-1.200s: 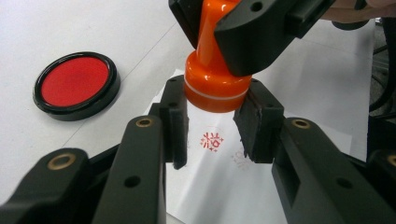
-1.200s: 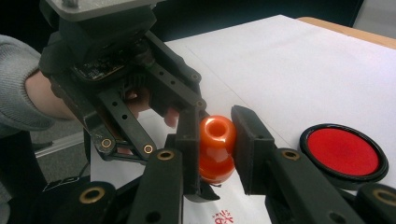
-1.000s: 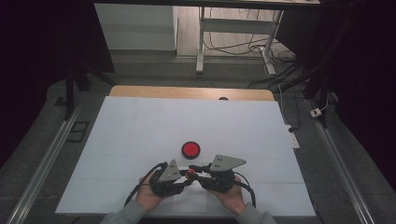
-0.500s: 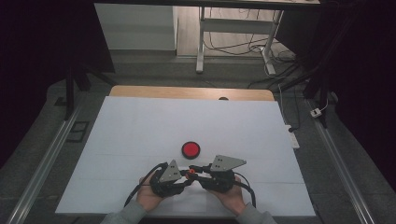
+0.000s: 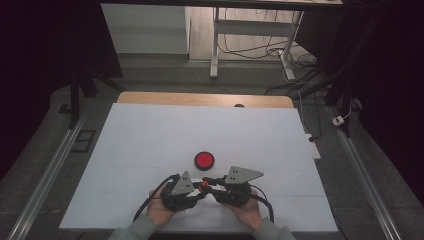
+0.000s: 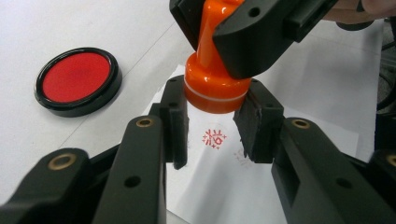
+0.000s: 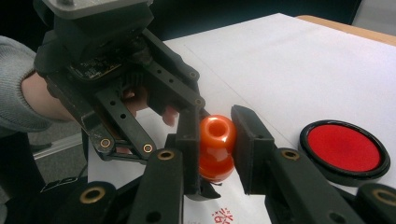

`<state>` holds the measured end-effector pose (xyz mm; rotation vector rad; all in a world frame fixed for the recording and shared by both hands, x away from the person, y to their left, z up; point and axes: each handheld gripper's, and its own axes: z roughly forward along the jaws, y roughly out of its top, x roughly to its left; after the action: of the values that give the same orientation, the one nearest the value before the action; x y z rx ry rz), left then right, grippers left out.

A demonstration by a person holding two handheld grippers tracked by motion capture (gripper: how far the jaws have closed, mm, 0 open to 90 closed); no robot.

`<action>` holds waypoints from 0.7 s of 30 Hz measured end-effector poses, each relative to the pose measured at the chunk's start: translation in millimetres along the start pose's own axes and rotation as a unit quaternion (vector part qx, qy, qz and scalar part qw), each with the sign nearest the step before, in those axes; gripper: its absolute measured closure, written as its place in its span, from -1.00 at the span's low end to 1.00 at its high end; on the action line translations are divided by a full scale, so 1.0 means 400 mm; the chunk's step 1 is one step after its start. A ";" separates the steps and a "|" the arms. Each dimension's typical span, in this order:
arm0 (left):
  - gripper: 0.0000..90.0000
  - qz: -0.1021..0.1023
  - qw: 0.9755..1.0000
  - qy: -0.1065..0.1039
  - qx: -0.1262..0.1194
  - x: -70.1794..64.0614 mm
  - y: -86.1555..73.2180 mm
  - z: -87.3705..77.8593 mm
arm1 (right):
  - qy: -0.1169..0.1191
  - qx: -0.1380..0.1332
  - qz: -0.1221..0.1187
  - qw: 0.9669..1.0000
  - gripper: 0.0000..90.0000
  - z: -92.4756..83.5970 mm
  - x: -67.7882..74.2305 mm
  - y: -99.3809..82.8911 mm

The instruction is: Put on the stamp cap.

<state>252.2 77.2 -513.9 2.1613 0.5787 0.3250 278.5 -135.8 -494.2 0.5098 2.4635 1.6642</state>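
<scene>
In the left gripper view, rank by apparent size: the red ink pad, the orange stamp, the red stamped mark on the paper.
1. Red ink pad and orange stamp: look roughly alike; the stamp is partly hidden by the right gripper's jaws, so no firm ranking.
2. Red stamped mark: clearly smallest.

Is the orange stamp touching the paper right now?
Apart. The left gripper view shows the orange stamp lifted off the paper, its red print uncovered below.

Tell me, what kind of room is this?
Probably a lab or workshop set up for recording. A white-covered table stands among dark surrounds, cables trail on the floor behind, and metal rails flank the table.
</scene>
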 end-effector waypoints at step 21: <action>0.45 -0.004 1.000 -0.003 0.007 0.002 -0.002 0.003 | -0.001 -0.003 0.002 1.000 0.62 0.007 0.000 -0.012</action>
<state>253.2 77.1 -515.3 2.1733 0.5872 0.3117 278.2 -135.0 -499.4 0.5164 2.4566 1.6707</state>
